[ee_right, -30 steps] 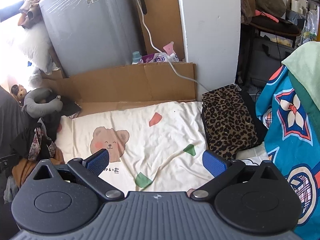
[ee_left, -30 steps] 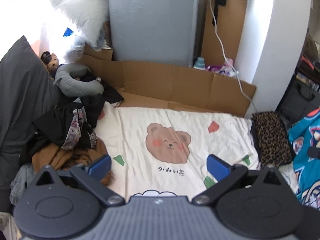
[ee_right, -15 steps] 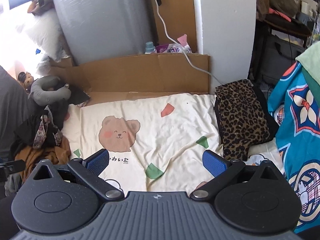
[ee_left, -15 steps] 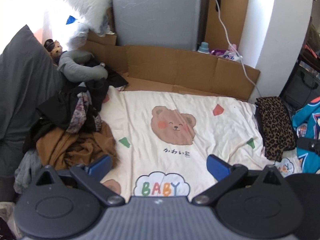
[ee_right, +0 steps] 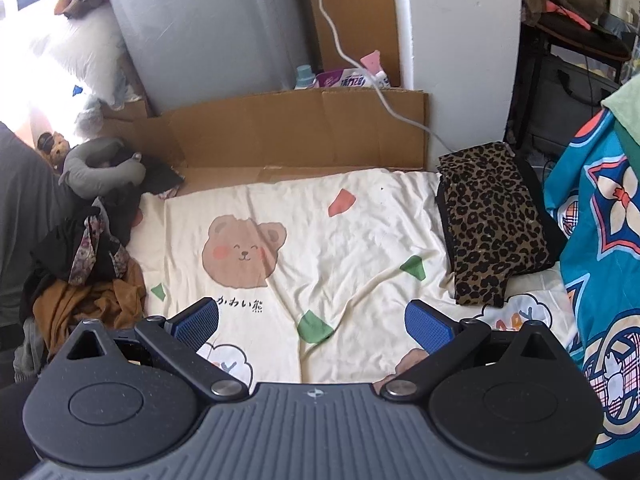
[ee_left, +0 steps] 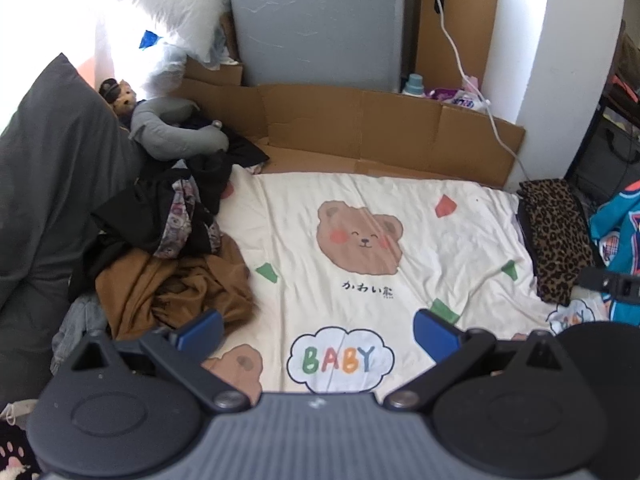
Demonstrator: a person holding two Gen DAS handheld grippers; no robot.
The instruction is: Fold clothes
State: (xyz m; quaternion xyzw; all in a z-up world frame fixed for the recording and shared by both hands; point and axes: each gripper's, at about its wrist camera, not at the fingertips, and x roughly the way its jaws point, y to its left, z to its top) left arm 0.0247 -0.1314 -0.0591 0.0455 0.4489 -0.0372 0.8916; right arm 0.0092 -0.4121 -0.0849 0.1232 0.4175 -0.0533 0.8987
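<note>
Clothes pile (ee_left: 160, 256) sat on the far left of the bed, a messy heap with black stuff and a floral bit on top and a brown garment (ee_left: 172, 292) spilling out at the near edge, right beside a dark grey cushion (ee_left: 48, 184). Behind the heap was a grey neck pillow (ee_left: 172, 136) with a little teddy (ee_left: 120, 96) tucked next to it. Moving across, the cream bear-print sheet (ee_left: 360, 208) covered the middle of the bed, pretty much bare, with a "BABY" cloud printed near the front. Left gripper (ee_left: 316, 330) hung over that front edge with its blue fingers (ee_left: 200, 330) spread wide and nothing between them, the left one just over the edge of the brown garment as far as I could tell. Cardboard (ee_left: 360, 128) ran along the back of the bed, in front of a grey plastic-wrapped appliance (ee_left: 316, 20), with a white cable (ee_left: 472, 92) trailing down over it. Right gripper (ee_right: 312, 326) was also above the sheet, fingers (ee_right: 430, 328) wide apart too and empty. Further right a folded leopard-print piece (ee_right: 492, 224) lay flat on the sheet's right edge, well apart from the heap, and past that a teal patterned fabric (ee_right: 600, 248) hung at the far right.
</note>
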